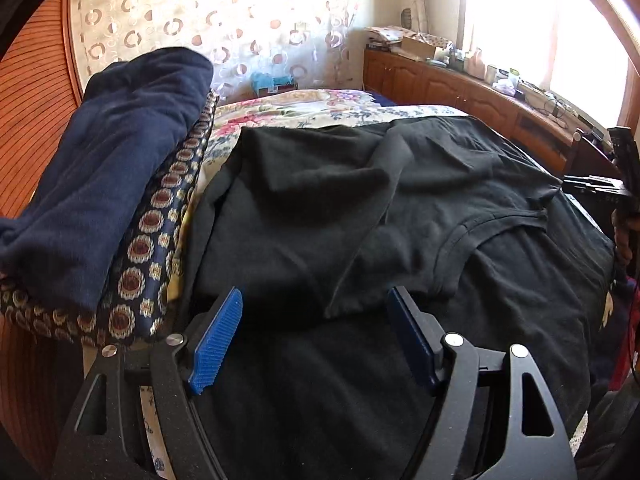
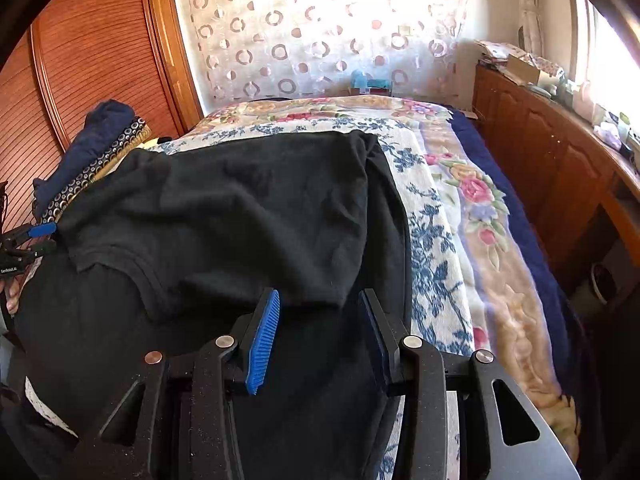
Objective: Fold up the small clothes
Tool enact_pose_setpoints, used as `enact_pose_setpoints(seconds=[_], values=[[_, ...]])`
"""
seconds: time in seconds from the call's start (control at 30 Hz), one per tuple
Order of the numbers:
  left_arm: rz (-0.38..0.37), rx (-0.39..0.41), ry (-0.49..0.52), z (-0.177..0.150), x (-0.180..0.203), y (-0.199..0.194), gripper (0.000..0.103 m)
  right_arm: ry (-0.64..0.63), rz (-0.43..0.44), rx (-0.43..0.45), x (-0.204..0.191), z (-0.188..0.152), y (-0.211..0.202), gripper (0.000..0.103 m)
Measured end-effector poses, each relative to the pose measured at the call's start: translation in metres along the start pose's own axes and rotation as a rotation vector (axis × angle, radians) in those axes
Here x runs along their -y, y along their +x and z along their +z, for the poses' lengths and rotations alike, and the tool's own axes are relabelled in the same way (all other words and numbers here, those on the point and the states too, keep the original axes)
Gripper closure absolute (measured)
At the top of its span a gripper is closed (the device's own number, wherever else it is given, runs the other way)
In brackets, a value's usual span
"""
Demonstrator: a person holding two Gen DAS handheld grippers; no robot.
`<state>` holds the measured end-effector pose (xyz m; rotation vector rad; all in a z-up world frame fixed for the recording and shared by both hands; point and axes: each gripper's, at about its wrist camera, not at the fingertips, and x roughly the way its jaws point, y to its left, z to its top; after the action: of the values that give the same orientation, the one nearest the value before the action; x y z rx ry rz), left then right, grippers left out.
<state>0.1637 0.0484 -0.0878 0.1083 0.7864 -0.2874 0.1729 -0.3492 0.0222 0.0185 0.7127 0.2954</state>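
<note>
Black T-shirt lay on the bed, upper half folded toward the claws, folded edge running side to side just ahead of both. Left claw stood wide apart, nothing clamped; right claw partly apart, also empty — both over the cloth, neither clearly nearer. Folded navy stack sat off to the left.

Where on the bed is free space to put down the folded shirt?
Free: the floral bedspread between the black shirt and the wooden cabinets, and the strip toward the curtain. Crowded: the other side, where the stacked clothes touch the shirt.
</note>
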Motion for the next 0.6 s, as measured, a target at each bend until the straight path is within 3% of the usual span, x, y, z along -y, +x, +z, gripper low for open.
enact_pose_setpoints(seconds=[0.27, 0.6], values=[[0.001, -0.037, -0.024, -0.017, -0.01, 0.007, 0.027, -0.006, -0.002, -0.033, -0.016, -0.011, 0.016, 0.06], [-0.003, -0.07, -0.041, -0.025, -0.01, 0.01, 0.027, -0.022, -0.025, -0.013, -0.023, -0.018, 0.019, 0.057]])
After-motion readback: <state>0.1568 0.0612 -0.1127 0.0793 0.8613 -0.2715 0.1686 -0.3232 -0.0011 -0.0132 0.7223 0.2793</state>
